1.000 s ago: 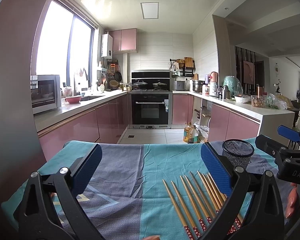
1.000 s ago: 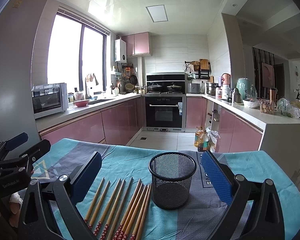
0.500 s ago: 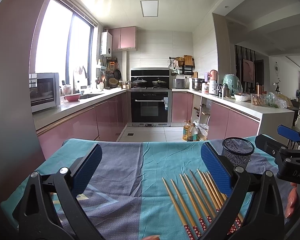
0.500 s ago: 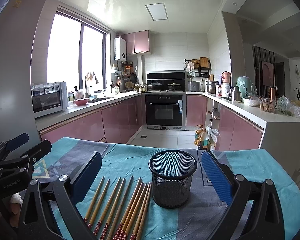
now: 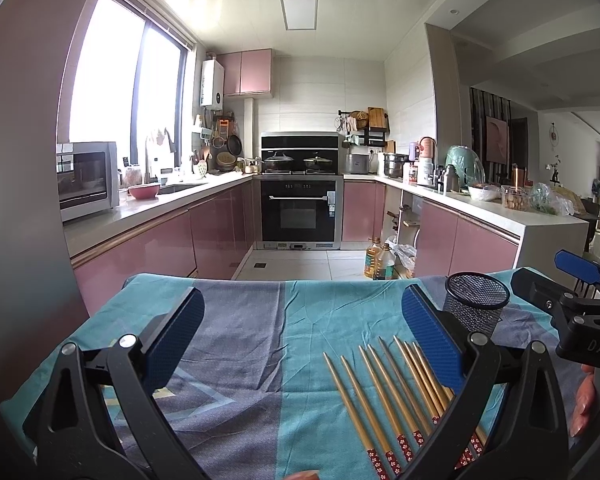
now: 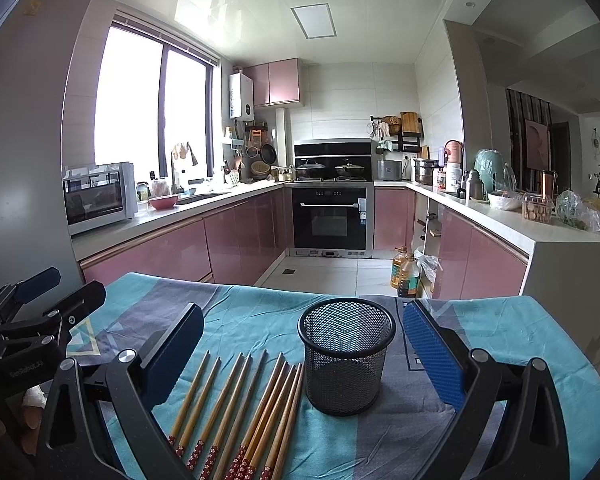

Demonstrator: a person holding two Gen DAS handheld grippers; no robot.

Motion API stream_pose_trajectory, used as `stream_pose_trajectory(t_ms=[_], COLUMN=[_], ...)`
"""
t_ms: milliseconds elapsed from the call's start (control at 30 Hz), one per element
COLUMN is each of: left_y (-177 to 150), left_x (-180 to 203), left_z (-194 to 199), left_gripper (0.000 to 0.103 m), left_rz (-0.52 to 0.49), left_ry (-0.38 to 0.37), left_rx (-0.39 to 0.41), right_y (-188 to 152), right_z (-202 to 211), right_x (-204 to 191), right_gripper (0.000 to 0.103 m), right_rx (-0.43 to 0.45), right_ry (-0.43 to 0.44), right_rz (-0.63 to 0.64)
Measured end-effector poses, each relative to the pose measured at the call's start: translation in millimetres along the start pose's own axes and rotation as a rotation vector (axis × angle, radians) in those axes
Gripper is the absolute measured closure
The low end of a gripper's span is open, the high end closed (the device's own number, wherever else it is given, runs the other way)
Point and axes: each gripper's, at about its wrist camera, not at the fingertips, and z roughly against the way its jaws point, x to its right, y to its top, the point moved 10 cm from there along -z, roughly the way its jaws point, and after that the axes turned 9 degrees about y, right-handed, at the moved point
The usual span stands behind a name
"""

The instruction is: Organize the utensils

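Compared with a second ago almost nothing has changed — both views only drifted slightly, so the task has not started: the left gripper (image 5: pixel 300 344) and the right gripper (image 6: pixel 300 352) hover with jaws wide apart, holding nothing. The chopsticks (image 6: pixel 244 404) lie in a row on the teal and grey cloth (image 6: pixel 520 344), just beside the empty mesh cup (image 6: pixel 346 360) at their 3 o'clock. At 12 o'clock is a kitchen with pink cabinets (image 5: pixel 220 232) and a black oven (image 5: pixel 300 210).
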Motion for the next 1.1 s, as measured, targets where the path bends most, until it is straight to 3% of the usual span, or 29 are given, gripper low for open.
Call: stream_pose_trajectory(t_ms=[367,633,700,833,933,1100], left_y=[-11,-27,-36,-64,-86,-109], left_x=[5,11,14,22,26,35], left_z=[-11,-26,-33,-52,-65,-82], left_gripper=[0.006,0.006,0.006,0.02,0.03,0.04], left_rz=[-0.017,-0.036,-0.048,-0.103,-0.103,-0.126], left_ry=[-0.014,-0.05,-0.073,-0.096,-0.13,-0.164], left_rx=[-0.047,-0.13,-0.168,-0.289,-0.383,-0.459], right_y=[-12,-38,-51,-83,-98,-115], right_z=[-7,-21,-28,-41,-49,-60], right_x=[0,-1,-1,3,7,4], right_gripper=[0.006,0.006,0.012,0.028,0.039,0.054], right_rx=[-0.055,-0.188,-0.25,-0.388,-0.451,-0.534], right_ry=[0.02,0.059,0.071,0.087,0.097,0.113], right_rz=[-0.013,-0.019,-0.024,-0.05,-0.08,-0.098])
